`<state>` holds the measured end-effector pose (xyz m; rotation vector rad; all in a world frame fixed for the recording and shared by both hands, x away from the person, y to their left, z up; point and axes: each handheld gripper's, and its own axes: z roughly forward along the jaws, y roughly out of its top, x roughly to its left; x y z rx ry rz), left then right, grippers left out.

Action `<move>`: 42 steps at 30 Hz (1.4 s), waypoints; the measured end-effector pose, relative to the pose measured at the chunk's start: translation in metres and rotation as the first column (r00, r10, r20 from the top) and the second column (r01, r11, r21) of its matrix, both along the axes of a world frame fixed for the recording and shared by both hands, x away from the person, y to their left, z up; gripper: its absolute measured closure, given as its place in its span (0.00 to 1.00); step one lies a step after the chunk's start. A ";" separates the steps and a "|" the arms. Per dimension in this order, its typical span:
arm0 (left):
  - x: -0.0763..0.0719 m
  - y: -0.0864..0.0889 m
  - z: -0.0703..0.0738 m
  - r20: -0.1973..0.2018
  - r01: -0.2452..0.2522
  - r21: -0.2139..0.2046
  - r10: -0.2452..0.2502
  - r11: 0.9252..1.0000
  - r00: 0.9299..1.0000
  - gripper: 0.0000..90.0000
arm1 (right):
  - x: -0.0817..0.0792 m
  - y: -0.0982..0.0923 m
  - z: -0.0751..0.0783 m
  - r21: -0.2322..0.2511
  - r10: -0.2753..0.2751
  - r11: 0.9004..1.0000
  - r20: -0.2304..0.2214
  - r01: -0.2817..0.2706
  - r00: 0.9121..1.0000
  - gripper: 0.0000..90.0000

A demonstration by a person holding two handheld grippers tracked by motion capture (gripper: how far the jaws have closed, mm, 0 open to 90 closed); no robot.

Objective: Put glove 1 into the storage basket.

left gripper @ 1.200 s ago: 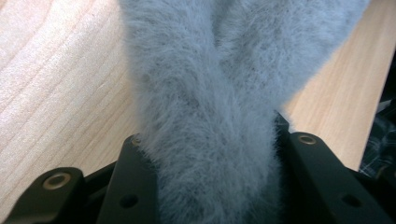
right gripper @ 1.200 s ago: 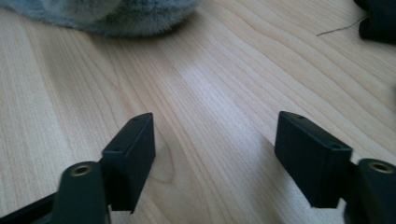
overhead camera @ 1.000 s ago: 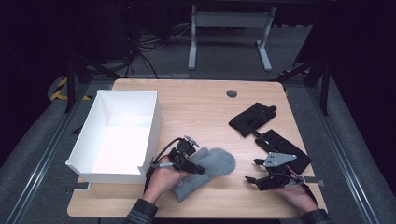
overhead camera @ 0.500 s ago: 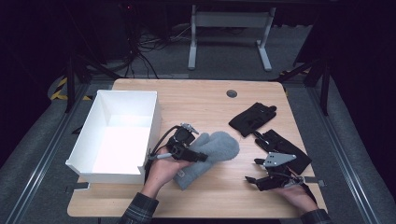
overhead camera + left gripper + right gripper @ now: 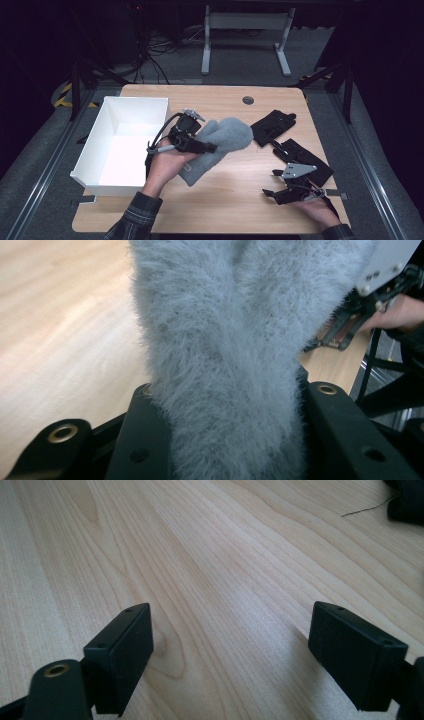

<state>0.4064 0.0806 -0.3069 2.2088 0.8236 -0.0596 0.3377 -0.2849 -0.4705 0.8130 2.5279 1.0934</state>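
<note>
My left tongs [image 5: 210, 148] are clenched on the grey fluffy mitten [image 5: 220, 142], and in the left gripper view the fur [image 5: 225, 365] bulges out between both black jaws, so the hold is deep in the fabric and not on a thin edge. I gripped it near the cuff end so that the broad part hangs free ahead of the jaws. The mitten is lifted off the counter [image 5: 235, 200] near its middle, just beside the right wall of the white box [image 5: 125, 145], which sits open-topped along the counter's left edge. I judge that this is the reason for carrying it high: it has to pass over that wall before I can drop it inside.

My right tongs [image 5: 272, 192] rest low near the counter's front right corner, released, jaws standing wide with bare wood [image 5: 210, 580] between them. They wait there because the two black gloves [image 5: 272, 127] [image 5: 300, 157] lie just behind them toward the right edge, the nearer one close to the grey plate on top of my right tongs, ready to be taken next, I reckon
</note>
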 end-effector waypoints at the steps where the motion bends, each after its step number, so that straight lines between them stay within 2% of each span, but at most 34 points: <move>1: 0.000 0.001 0.003 0.002 -0.004 -0.002 0.004 1.000 1.000 0.70 | 0.000 0.000 0.000 0.000 0.001 1.000 -0.001 -0.001 1.000 0.21; 4: 0.003 0.009 0.018 0.023 -0.018 -0.009 0.018 1.000 1.000 0.70 | 0.000 0.000 0.000 0.000 0.001 1.000 -0.001 -0.001 1.000 0.21; 6: 0.003 0.012 0.022 0.027 -0.023 -0.012 0.024 1.000 0.999 0.70 | 0.000 0.000 0.000 0.000 0.000 1.000 0.000 0.000 1.000 0.21; 7: 0.004 0.018 0.030 0.035 -0.036 -0.019 0.036 0.999 0.999 0.70 | 0.000 0.000 0.000 0.000 0.000 1.000 0.000 0.000 1.000 0.21; 8: 0.004 0.018 0.030 0.035 -0.036 -0.019 0.036 0.999 0.999 0.70 | 0.000 0.000 0.000 0.000 0.000 1.000 0.000 0.000 1.000 0.21; 9: 0.005 0.025 0.037 0.047 -0.048 -0.020 0.049 0.999 0.998 0.70 | 0.000 0.000 0.000 0.000 0.000 1.000 0.000 0.000 1.000 0.21; 14: 0.006 0.045 0.052 0.067 -0.091 -0.026 0.093 0.995 0.993 0.70 | 0.000 0.000 0.000 0.000 0.000 1.000 -0.001 0.000 1.000 0.21; 18: 0.006 0.069 0.061 0.079 -0.134 -0.044 0.137 0.990 0.987 0.70 | 0.000 0.000 0.000 0.000 0.000 1.000 -0.001 0.000 1.000 0.21; 21: 0.005 0.087 0.065 0.081 -0.176 -0.055 0.180 0.983 0.980 0.70 | 0.000 0.000 0.000 0.000 0.000 1.000 -0.001 0.000 1.000 0.21; 22: 0.005 0.087 0.065 0.081 -0.176 -0.055 0.180 0.983 0.980 0.70 | 0.000 0.000 0.000 0.000 0.000 1.000 -0.001 0.000 1.000 0.21; 23: 0.004 0.099 0.067 0.081 -0.199 -0.058 0.203 0.978 0.976 0.70 | 0.000 0.000 0.000 0.000 0.000 1.000 0.000 0.000 1.000 0.21; 24: 0.004 0.099 0.067 0.081 -0.199 -0.058 0.203 0.978 0.976 0.70 | 0.000 0.000 0.000 0.000 0.000 1.000 0.000 0.000 1.000 0.21; 28: -0.001 0.126 0.065 0.074 -0.251 -0.069 0.255 0.966 0.964 0.70 | 0.000 0.000 0.000 0.000 -0.003 1.000 -0.001 0.003 1.000 0.20; 29: -0.001 0.126 0.065 0.074 -0.251 -0.069 0.255 0.966 0.964 0.70 | 0.000 0.000 0.000 0.000 -0.003 1.000 -0.001 0.003 1.000 0.20; 33: -0.005 0.146 0.062 0.072 -0.297 -0.074 0.302 0.952 0.951 0.70 | 0.000 0.000 0.000 -0.001 -0.005 1.000 0.000 0.005 1.000 0.19; 34: -0.006 0.157 0.058 0.063 -0.324 -0.075 0.328 0.943 0.942 0.70 | 0.000 0.001 0.000 -0.002 -0.005 1.000 0.001 0.005 1.000 0.19; 35: -0.006 0.160 0.056 0.059 -0.335 -0.071 0.339 0.939 0.939 0.70 | 0.000 0.001 0.000 -0.003 -0.006 1.000 0.001 0.006 1.000 0.19; 36: -0.006 0.160 0.056 0.059 -0.335 -0.071 0.339 0.939 0.939 0.70 | 0.000 0.001 0.000 -0.003 -0.006 1.000 0.001 0.006 1.000 0.19; 37: -0.007 0.170 0.050 0.048 -0.367 -0.070 0.371 0.927 0.927 0.70 | 0.000 0.001 0.000 -0.003 -0.006 1.000 0.002 0.006 1.000 0.19; 40: -0.007 0.183 0.039 0.027 -0.414 -0.060 0.416 0.908 0.909 0.70 | 0.000 0.001 0.000 -0.002 -0.006 1.000 0.001 0.006 1.000 0.19; 41: -0.007 0.187 0.035 0.025 -0.425 -0.058 0.427 0.903 0.904 0.70 | 0.000 0.001 0.000 -0.002 -0.007 1.000 0.001 0.007 1.000 0.19; 42: -0.007 0.187 0.035 0.025 -0.425 -0.058 0.427 0.903 0.904 0.70 | 0.000 0.001 0.000 -0.002 -0.007 1.000 0.001 0.007 1.000 0.19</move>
